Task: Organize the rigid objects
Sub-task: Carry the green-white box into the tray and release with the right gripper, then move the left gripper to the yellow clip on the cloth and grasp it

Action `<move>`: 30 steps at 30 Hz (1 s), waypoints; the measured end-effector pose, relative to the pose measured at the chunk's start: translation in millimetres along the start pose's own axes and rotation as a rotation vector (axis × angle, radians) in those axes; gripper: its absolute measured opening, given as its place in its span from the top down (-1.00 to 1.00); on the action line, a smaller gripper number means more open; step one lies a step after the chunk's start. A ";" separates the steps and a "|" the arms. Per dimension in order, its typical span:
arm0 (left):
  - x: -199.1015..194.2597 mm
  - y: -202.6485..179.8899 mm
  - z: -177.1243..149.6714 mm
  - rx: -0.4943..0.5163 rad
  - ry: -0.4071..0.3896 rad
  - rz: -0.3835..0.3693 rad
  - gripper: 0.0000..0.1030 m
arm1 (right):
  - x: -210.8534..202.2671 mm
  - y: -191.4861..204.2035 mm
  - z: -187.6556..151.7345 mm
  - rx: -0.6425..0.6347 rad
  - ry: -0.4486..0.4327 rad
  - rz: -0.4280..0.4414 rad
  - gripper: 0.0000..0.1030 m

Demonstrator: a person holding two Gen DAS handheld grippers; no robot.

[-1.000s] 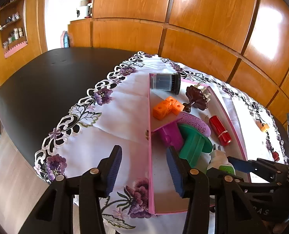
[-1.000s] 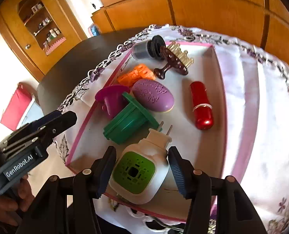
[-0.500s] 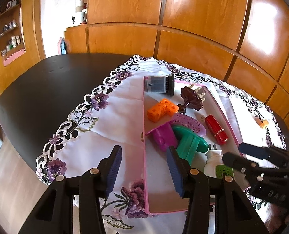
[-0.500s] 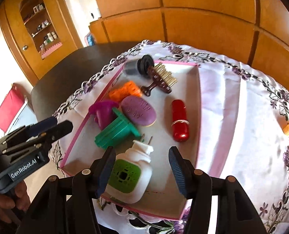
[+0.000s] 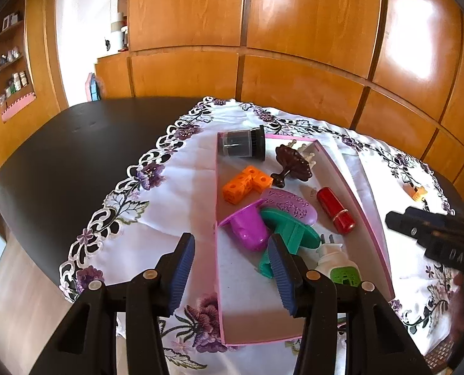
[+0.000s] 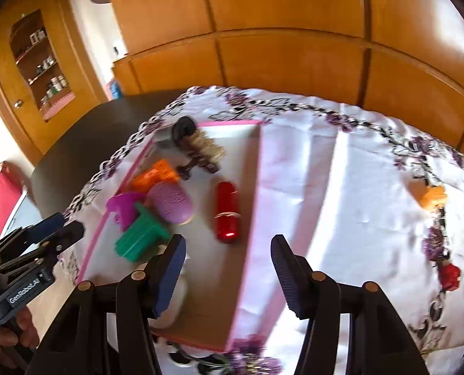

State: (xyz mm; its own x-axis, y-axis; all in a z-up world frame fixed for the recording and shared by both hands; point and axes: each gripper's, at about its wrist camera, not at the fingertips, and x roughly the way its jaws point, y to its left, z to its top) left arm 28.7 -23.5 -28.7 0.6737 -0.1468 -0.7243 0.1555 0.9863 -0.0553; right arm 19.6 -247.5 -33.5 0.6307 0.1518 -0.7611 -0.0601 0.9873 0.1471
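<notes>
Grippers both hung released and empty: the left gripper (image 5: 230, 270) over the pink tray's (image 5: 371, 218) near-left edge, the right gripper (image 6: 227, 270) over its near-right rim. Inside lay the red tube (image 6: 227, 211), green piece (image 5: 290, 228) and plug-in freshener (image 5: 338, 265).

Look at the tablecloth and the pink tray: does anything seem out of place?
Yes. A small orange piece and a small red piece lie loose on the tablecloth, outside the pink tray that holds the other items.
</notes>
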 end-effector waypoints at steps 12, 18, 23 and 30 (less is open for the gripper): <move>-1.1 -19.7 8.6 0.057 -0.009 -0.003 -0.08 | -37.3 -107.3 19.9 0.093 -0.063 -0.214 -0.11; -3.8 -35.4 20.4 0.101 -0.030 -0.022 -0.08 | -55.6 -196.9 17.9 0.244 -0.088 -0.382 -0.11; -4.9 -55.7 33.1 0.134 -0.045 -0.042 -0.20 | -62.0 -273.9 -11.7 0.506 -0.078 -0.484 -0.11; 6.6 -108.8 46.8 0.209 -0.011 -0.145 -0.20 | -78.6 -316.7 -33.6 0.795 -0.140 -0.403 -0.11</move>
State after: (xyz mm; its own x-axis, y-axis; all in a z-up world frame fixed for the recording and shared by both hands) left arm 50.1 -135.3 4.7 0.6411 -0.2873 -0.7117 0.3960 0.9182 -0.0139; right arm -37.0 -570.5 -41.4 0.5793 -0.2572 -0.7734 0.7060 0.6326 0.3184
